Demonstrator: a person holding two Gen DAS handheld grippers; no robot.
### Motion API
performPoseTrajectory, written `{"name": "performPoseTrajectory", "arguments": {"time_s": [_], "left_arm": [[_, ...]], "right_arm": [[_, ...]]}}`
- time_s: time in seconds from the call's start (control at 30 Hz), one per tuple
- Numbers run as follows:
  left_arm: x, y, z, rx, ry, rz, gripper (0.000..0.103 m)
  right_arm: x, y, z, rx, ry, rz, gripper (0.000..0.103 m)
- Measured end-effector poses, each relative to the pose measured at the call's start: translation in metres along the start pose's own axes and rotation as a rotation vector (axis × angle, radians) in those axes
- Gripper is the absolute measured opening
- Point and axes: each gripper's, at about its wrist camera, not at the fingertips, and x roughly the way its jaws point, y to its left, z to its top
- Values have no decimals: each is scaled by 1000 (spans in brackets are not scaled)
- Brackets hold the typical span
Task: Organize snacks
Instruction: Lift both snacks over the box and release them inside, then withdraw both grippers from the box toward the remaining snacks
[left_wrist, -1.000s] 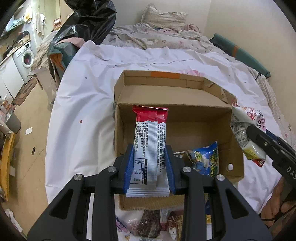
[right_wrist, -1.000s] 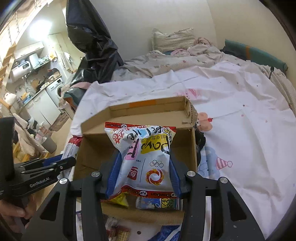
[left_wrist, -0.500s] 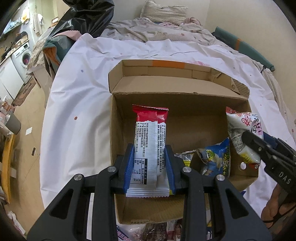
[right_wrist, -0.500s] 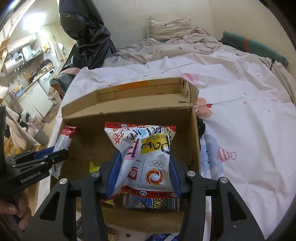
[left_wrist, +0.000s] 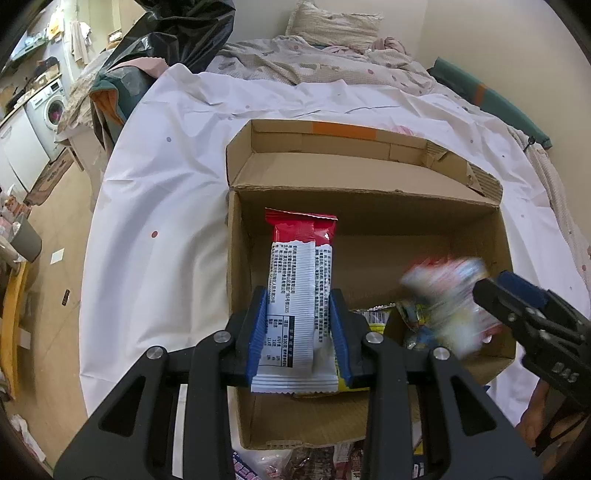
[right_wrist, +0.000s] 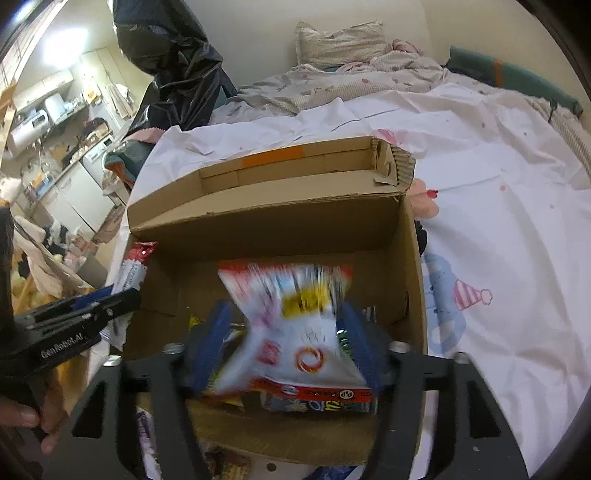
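Note:
An open cardboard box (left_wrist: 369, 177) (right_wrist: 273, 218) sits on a white bed sheet. My left gripper (left_wrist: 298, 332) is shut on a long red and white snack bar (left_wrist: 301, 288), held over the box's left side; it also shows in the right wrist view (right_wrist: 131, 271). My right gripper (right_wrist: 284, 343) has its jaws spread wide, and a white, red and yellow snack bag (right_wrist: 291, 325) sits blurred between them over the box's right side. That bag shows blurred in the left wrist view (left_wrist: 447, 295). Other packets (left_wrist: 373, 317) lie in the box bottom.
More snack packets (left_wrist: 295, 461) lie on the sheet in front of the box. A black plastic bag (left_wrist: 177, 33) and pillows (left_wrist: 332, 22) are at the far end of the bed. The floor drops off at the left.
Both grippers moved forward over the box. My right gripper's jaws have spread apart and the snack bag is now blurred, slipping down into the box. The left still holds its bar.

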Motion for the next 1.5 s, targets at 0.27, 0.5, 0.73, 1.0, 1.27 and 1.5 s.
{"name": "performPoseTrajectory", "arguments": {"time_s": [0.27,0.5,0.73,1.0,1.27,1.5], "left_arm": [[-11,1,0,-4,-45,-2,84],[-10,0,0,-1,-39,0,84],[-13,-2,-2,-2,-51,-5,84],[-27,3,-8,-16,-68,-20,84],[-53,11,-18,-22,-109,-11,84],[-65,17,-38,-28,-95,-12,84]], "right_arm": [[-5,-1,2,3,-17,-2,88],[-4,0,2,-3,-15,-1,88],[-5,2,2,-4,-14,1,88],[-20,7,-3,-10,-31,4,88],[-40,6,-13,-1,-35,7,88],[-61,5,-34,28,-25,15,88]]}}
